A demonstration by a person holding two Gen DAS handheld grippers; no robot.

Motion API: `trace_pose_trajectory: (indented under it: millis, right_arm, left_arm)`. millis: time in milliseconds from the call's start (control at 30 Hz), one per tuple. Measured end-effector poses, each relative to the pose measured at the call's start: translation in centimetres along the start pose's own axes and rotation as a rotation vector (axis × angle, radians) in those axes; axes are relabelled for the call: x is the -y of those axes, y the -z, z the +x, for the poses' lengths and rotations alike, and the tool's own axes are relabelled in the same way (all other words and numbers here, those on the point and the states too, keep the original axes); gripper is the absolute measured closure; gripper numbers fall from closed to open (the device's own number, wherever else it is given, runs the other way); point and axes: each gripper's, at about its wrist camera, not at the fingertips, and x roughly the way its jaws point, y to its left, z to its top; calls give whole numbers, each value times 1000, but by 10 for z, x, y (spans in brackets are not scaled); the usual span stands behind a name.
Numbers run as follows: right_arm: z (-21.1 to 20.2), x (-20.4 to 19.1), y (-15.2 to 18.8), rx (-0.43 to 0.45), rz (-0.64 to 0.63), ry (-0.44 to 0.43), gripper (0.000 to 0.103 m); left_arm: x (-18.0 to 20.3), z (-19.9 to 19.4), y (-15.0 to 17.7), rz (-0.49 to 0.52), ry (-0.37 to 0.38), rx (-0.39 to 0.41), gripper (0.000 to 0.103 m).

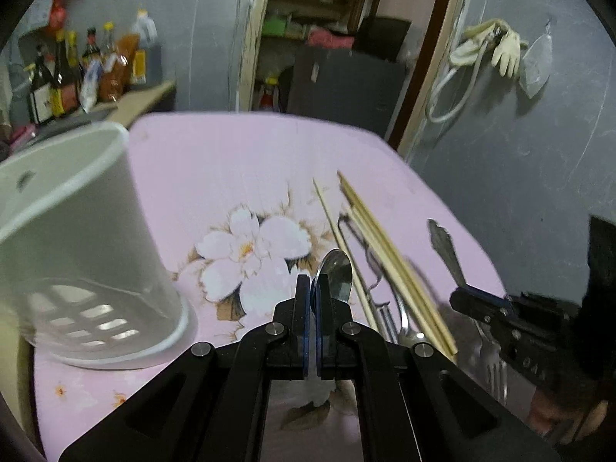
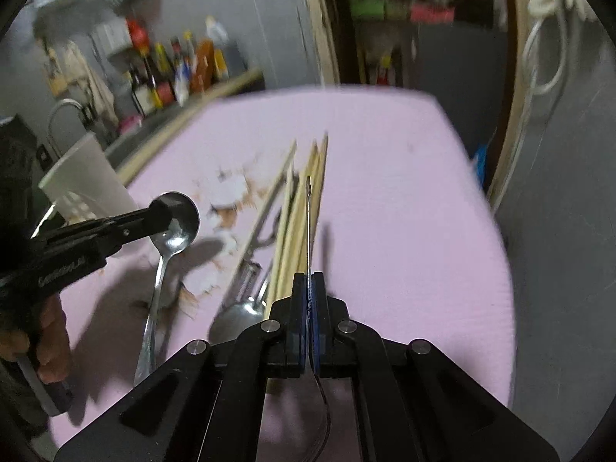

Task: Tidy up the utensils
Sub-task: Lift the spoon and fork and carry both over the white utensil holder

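My left gripper (image 1: 315, 288) is shut on the bowl of a steel spoon (image 1: 335, 276) and holds it above the pink flowered table (image 1: 231, 161); the same spoon shows in the right wrist view (image 2: 169, 238), handle hanging down. A white slotted utensil holder (image 1: 81, 238) stands just left of it. My right gripper (image 2: 308, 288) is shut on a steel fork, seen edge-on (image 2: 308, 223); in the left wrist view it holds the fork's handle (image 1: 444, 250). Wooden chopsticks (image 1: 389, 258) and other steel utensils (image 1: 404, 319) lie on the table between the grippers.
A shelf with sauce bottles (image 1: 77, 73) stands at the back left, beyond the table. A doorway (image 1: 331, 38) opens behind the table. Gloves and a cord (image 1: 496, 48) hang on the grey wall at the right. The table's right edge (image 2: 500, 254) drops off beside the wall.
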Motion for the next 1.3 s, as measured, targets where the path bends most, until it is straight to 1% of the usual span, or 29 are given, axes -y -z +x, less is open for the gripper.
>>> trace_pose_trajectory:
  millis: [133,300,433,500,700,833,967,1133,1200,1300]
  right_arm:
    - [-23,-13,7,161,-18,35,103]
    - [-51,-34,-2,369,-59,90,103]
    - [-65,-51,-20,479,-73,84,103]
    - [-71,-62,-33,530,-91,68,103]
    - [-87,-94,-63,646,-160,33,103]
    - [-90,-113,-81,696,-173,-18,103]
    - [-84,-136,-100,718,-174,-105,103]
    - [-67,-159,-119,692,-165,-234,103]
    - [-58,-168,-122,680,-166,-270,103]
    - [-45,-178,-126,651,-165,-301,103]
  left_arm:
    - [6,-23,2,16,-35,82,103]
    - [16,-56,2,35,-81,207,103]
    - [21,-82,-8,44,-107,298,103]
    - [21,-95,-14,51,-129,341,103]
    - [8,-142,-35,52,-227,484,103]
    - [-15,-167,-48,39,-297,555,103]
    - [-51,-190,-59,16,-379,604,103]
    - [-98,-207,-62,-37,-485,648,103]
    - [-117,-207,-62,-60,-526,660,103]
    - [-139,-203,-60,-77,-595,663,103]
